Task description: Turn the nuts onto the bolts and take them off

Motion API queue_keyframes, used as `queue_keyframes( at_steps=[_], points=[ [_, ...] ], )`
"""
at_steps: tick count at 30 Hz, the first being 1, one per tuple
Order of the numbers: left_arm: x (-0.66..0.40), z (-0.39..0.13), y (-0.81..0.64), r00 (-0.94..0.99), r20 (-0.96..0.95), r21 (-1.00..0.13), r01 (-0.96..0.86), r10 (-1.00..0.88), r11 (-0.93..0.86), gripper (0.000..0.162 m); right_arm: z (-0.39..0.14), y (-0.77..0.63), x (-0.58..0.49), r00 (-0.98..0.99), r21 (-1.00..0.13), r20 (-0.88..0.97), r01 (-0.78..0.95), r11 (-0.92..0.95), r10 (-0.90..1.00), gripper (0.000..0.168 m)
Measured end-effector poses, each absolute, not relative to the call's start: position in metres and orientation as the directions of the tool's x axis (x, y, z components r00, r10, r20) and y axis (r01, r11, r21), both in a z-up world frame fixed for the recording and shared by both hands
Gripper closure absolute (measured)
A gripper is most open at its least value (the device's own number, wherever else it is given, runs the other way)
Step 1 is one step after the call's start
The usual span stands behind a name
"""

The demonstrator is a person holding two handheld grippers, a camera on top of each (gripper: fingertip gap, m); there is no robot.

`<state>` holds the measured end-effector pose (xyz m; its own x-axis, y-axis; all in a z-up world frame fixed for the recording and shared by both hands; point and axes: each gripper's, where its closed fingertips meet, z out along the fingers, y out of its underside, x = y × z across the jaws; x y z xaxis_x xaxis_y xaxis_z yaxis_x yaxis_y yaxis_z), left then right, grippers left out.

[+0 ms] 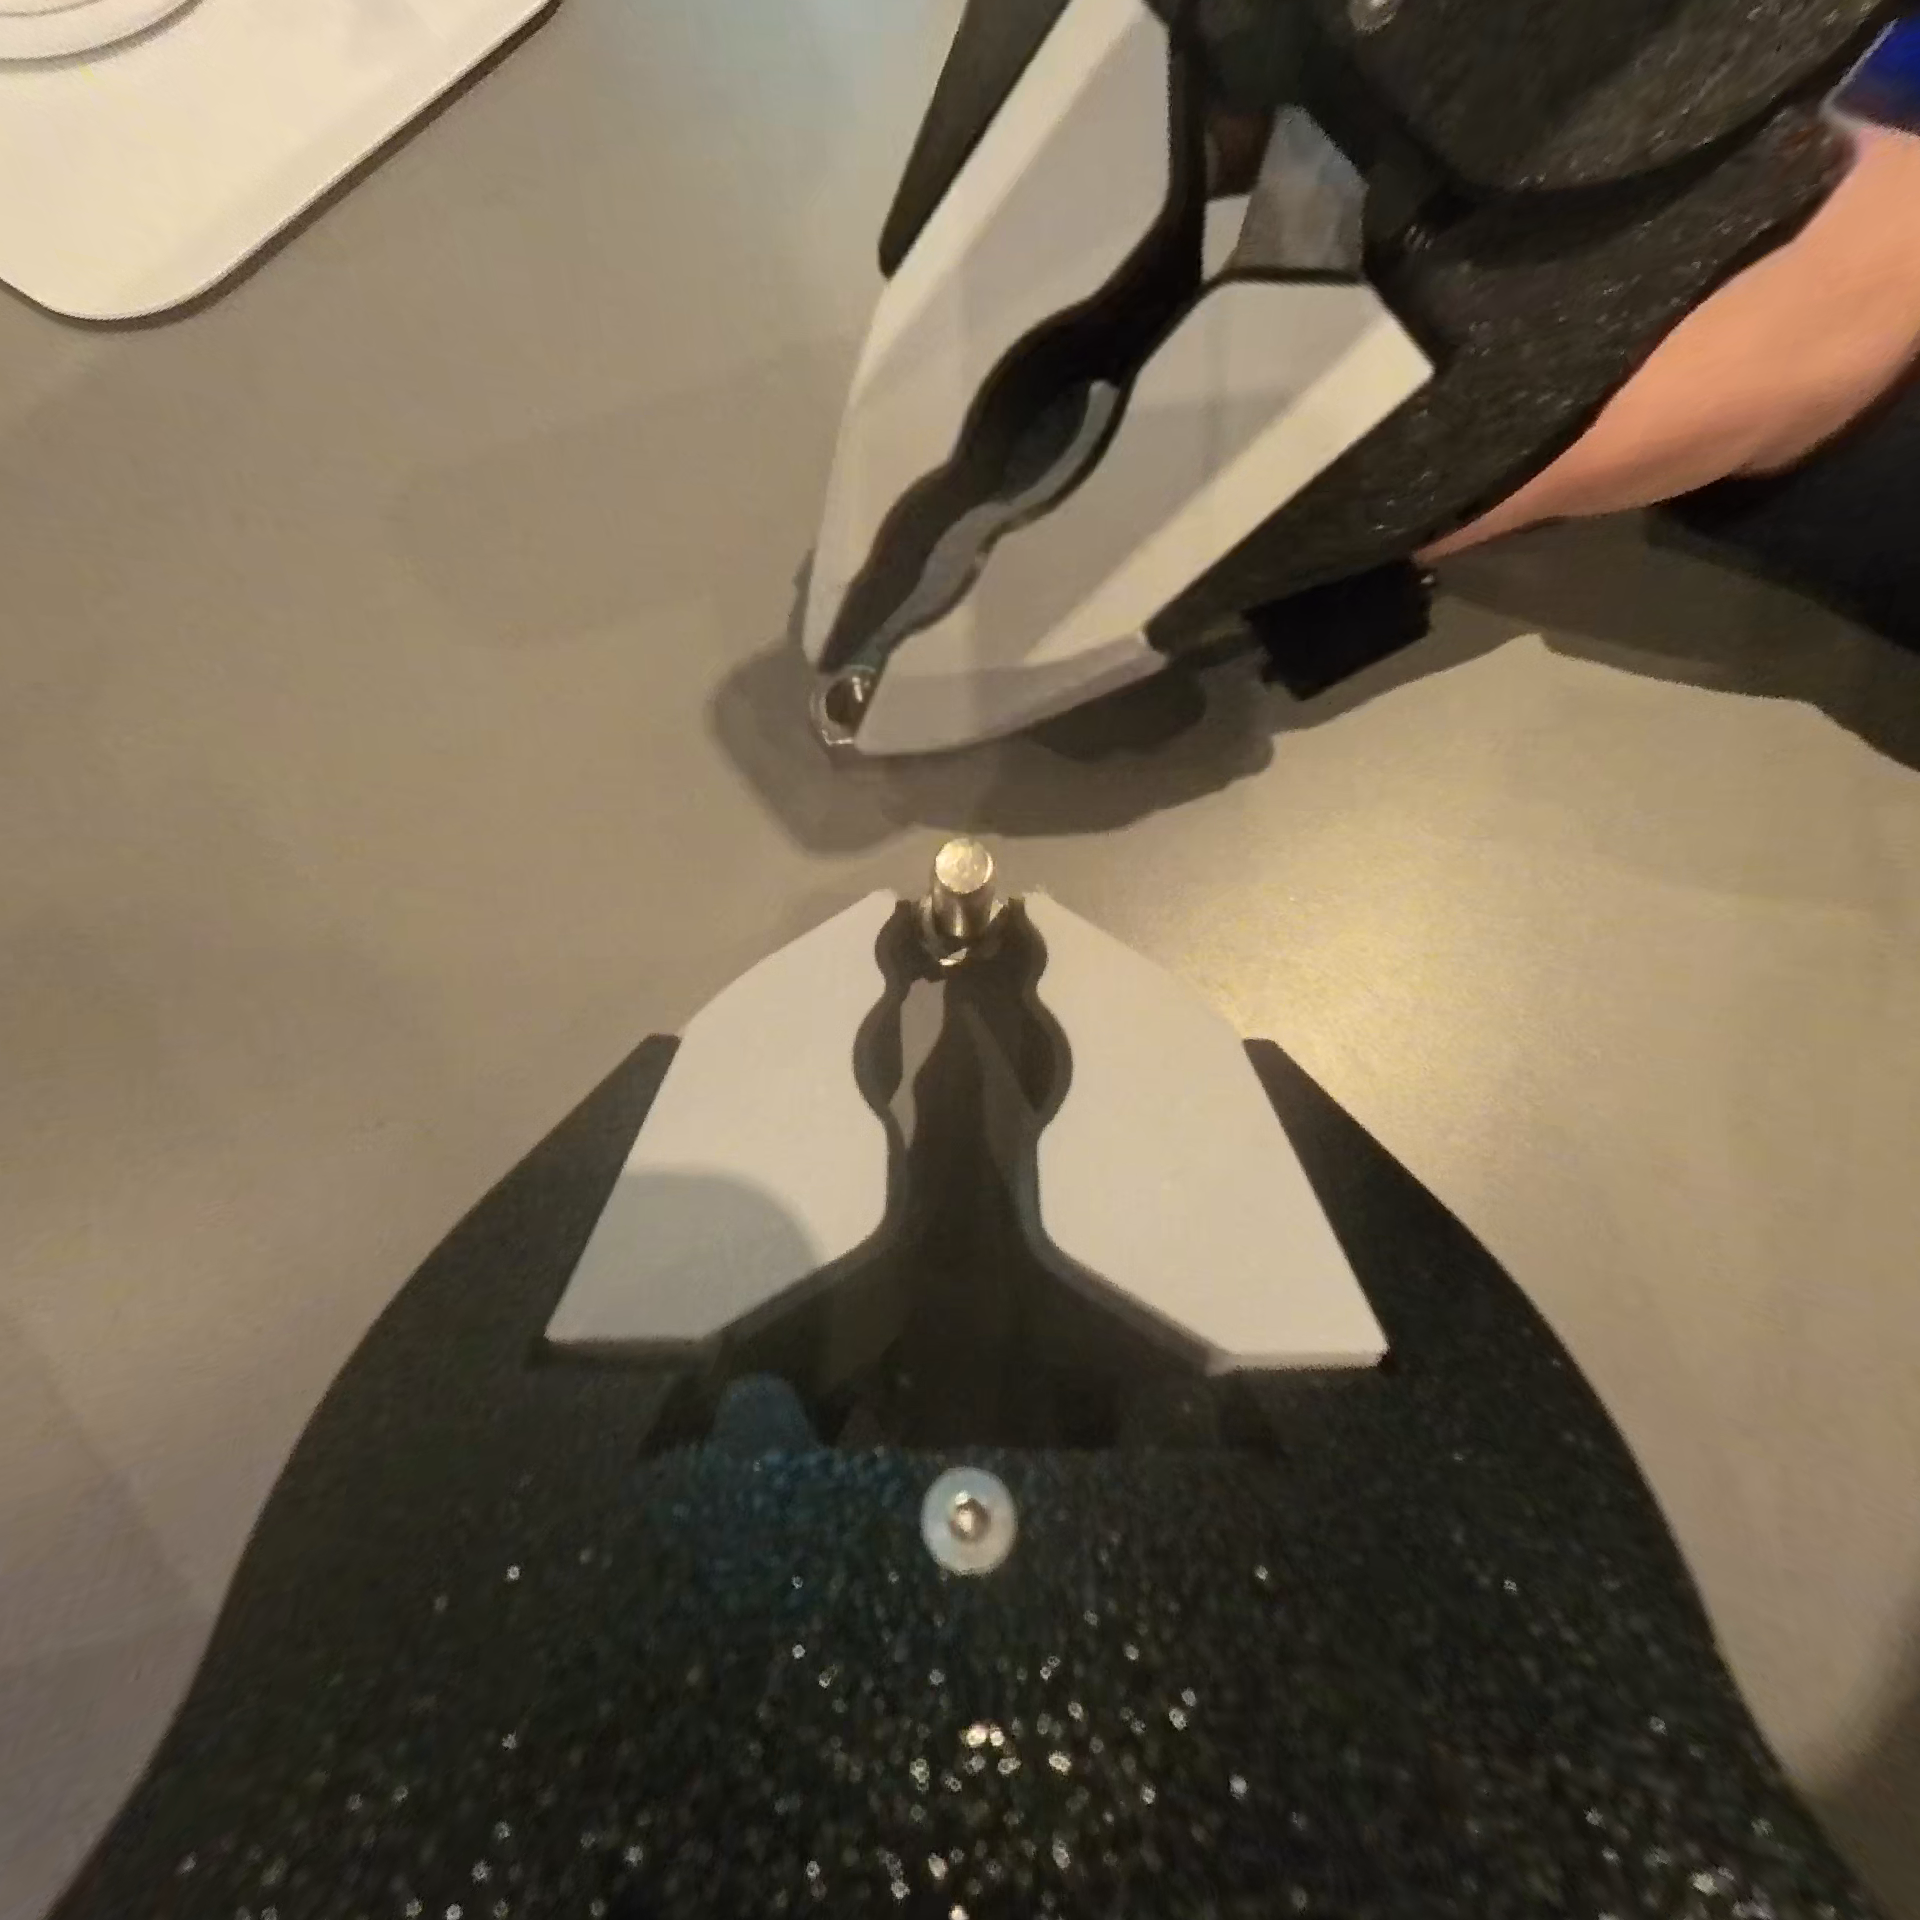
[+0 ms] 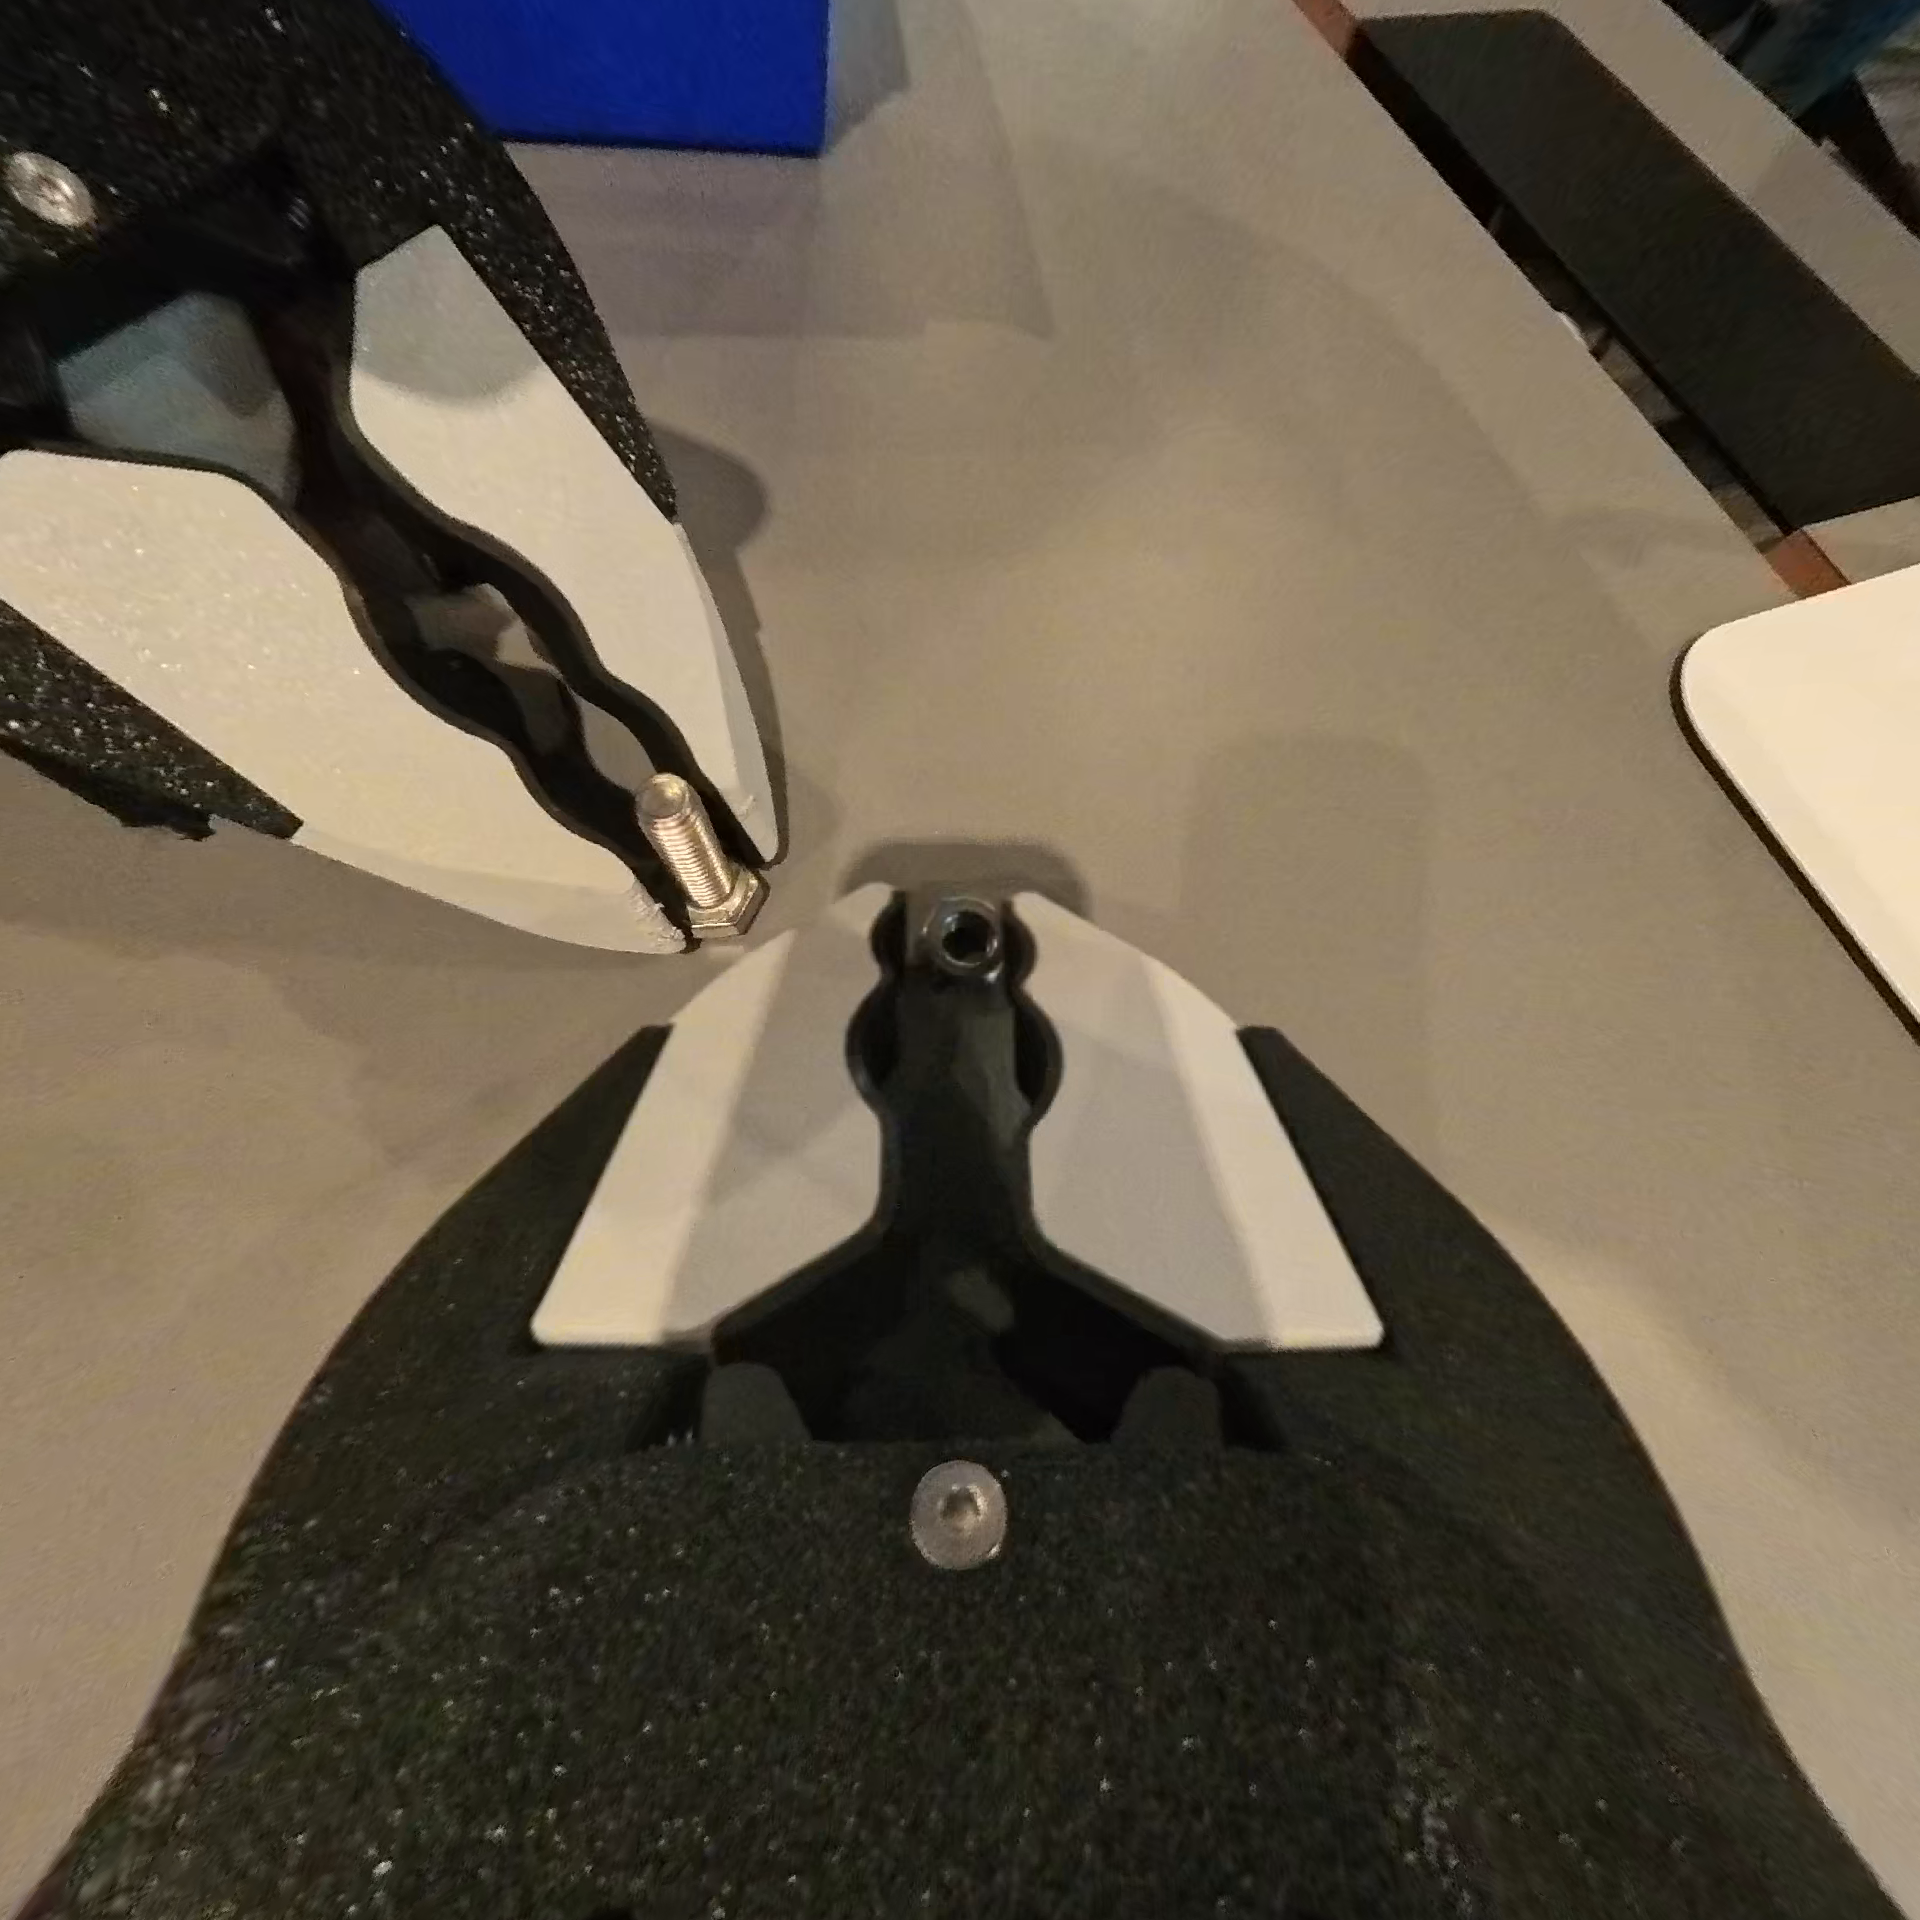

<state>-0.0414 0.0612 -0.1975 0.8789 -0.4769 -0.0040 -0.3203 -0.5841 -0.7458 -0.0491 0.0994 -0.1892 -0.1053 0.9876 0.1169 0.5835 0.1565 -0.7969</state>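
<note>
Above the plain grey matte tabletop, the two hand-held grippers face each other tip to tip, each carrying one half of the pair. The left gripper has its white-padded fingers pinching the hexagonal head of a small silver threaded steel bolt, so that the shank sticks out free of the pads and points toward the other tool; gripping by the head leaves the whole thread bare for a nut to run along. The right gripper has its fingers pressed on a small dark hexagonal metal nut, held by its flats with the bore open at the fingertips, which looks meant to let the bolt end enter straight.

In the left wrist view the nut sits at the very tip of the right gripper, near the bolt end but apart from it, and off its axis. The nut is not on the thread, so my judgement is that this is the lining-up step before threading. A person's bare forearm shows behind the right gripper.

Off to the side lies a flat white board with rounded corners and a dark edge, touching neither tool. A blue box stands at the far edge.
</note>
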Motion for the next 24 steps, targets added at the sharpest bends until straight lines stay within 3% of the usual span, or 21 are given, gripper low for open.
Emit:
queue_keyframes(
  at_steps=[6,15,19,24],
  points=[
    [-0.0414,-0.1975,0.0611,0.879,-0.004,-0.747,-0.32,-0.477,-0.583,0.145,-0.1922,0.1026,-0.0496,-0.087,-0.788,0.074,0.606,0.112,0.993,0.136],
    [-0.0406,-0.1957,0.0608,0.871,-0.006,-0.765,-0.32,-0.491,-0.559,0.145,-0.1952,0.1004,-0.048,-0.086,-0.777,-0.001,0.627,0.054,0.996,0.15],
    [-0.0452,-0.1943,0.0571,0.86,0.002,-0.781,-0.316,-0.51,-0.538,0.129,-0.1951,0.1003,-0.0476,-0.085,-0.777,0.001,0.627,0.054,0.996,0.151],
    [-0.044,-0.1971,0.0537,0.846,0.015,-0.752,-0.342,-0.533,-0.564,0.124,-0.1929,0.1014,-0.0479,-0.077,-0.786,0.023,0.614,0.066,0.997,0.155]
  ],
)
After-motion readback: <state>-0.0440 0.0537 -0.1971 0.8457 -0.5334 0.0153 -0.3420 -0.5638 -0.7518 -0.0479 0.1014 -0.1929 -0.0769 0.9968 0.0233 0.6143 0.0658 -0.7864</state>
